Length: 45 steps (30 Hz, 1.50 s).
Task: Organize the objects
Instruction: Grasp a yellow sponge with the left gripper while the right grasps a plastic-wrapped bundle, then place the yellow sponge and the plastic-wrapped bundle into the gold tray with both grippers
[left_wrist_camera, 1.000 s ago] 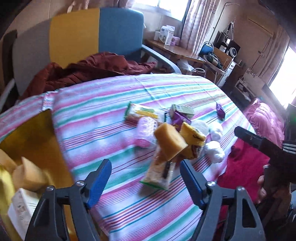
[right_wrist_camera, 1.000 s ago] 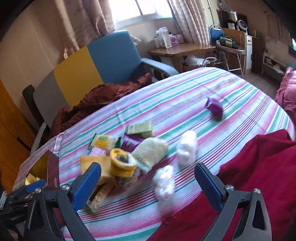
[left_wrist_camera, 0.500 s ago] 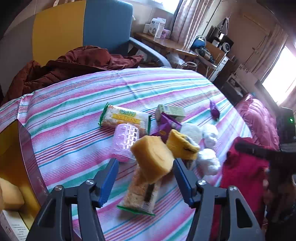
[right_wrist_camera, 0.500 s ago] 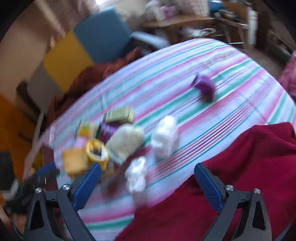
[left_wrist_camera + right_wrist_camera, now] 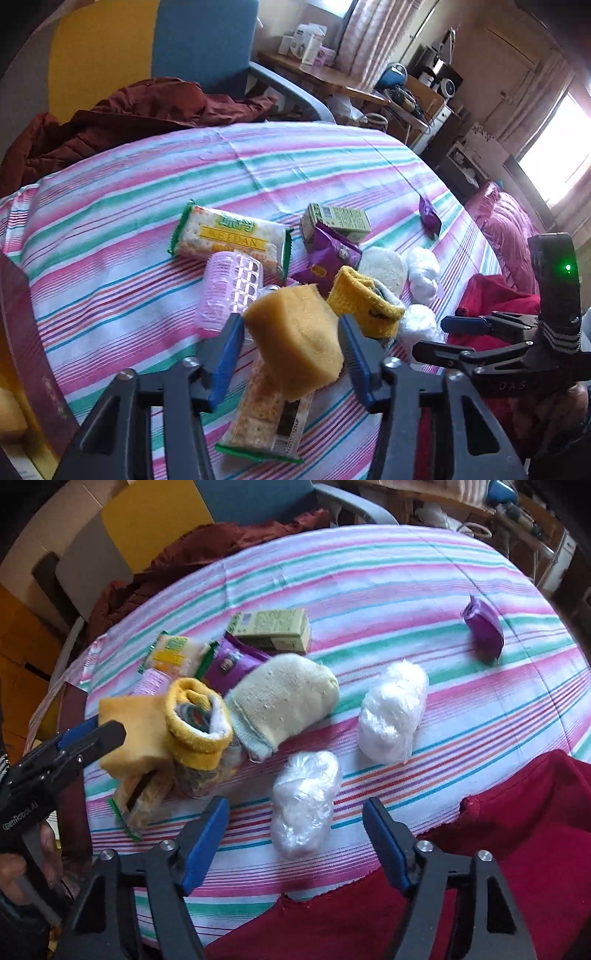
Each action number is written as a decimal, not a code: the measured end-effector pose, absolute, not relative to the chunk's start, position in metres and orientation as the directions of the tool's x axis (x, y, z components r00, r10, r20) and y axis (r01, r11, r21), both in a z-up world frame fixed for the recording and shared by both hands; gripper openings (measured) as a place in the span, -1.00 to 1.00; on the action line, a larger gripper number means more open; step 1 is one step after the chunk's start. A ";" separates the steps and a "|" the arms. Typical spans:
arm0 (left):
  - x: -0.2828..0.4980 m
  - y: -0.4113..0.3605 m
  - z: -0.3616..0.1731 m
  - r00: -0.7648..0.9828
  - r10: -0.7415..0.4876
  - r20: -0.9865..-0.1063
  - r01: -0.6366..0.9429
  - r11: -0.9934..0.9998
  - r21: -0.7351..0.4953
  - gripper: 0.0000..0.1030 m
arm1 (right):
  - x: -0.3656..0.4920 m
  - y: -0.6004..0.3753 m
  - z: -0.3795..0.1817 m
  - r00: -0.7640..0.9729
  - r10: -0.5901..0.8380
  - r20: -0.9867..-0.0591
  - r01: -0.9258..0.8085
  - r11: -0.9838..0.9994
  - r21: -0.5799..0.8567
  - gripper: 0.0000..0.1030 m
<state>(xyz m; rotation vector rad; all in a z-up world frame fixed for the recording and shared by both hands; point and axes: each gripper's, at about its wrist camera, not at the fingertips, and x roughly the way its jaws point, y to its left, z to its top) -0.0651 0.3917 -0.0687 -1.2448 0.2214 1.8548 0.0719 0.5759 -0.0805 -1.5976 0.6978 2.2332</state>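
Observation:
A pile of objects lies on the striped tablecloth (image 5: 110,229). My left gripper (image 5: 291,354) has its blue pads on both sides of a yellow sponge (image 5: 295,339), which rests on a cracker pack (image 5: 269,417); the sponge also shows in the right wrist view (image 5: 133,734). Whether the pads press it is unclear. My right gripper (image 5: 295,838) is open around the near end of a white plastic-wrapped bundle (image 5: 303,797). A second white bundle (image 5: 391,712), a cream sock (image 5: 284,698) and a yellow rolled sock (image 5: 195,723) lie close by.
A pink hair roller (image 5: 231,291), a Weidan cracker pack (image 5: 229,236), a green box (image 5: 336,218) and purple packets (image 5: 325,258) lie in the pile. One purple packet (image 5: 484,627) lies apart, far right. A yellow-lined box (image 5: 22,369) sits at left. Red cloth (image 5: 517,830) covers the near table edge.
My left gripper moved forward and narrowed around the yellow sponge. My right gripper swung down toward the nearer white bundle, which now lies between its open fingers.

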 end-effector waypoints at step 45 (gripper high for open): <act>-0.060 0.087 0.016 -0.571 0.482 -0.665 -0.454 -0.860 -0.233 -0.49 | -0.005 0.328 0.009 -0.639 -0.232 -0.733 0.017 -0.957 0.289 -0.42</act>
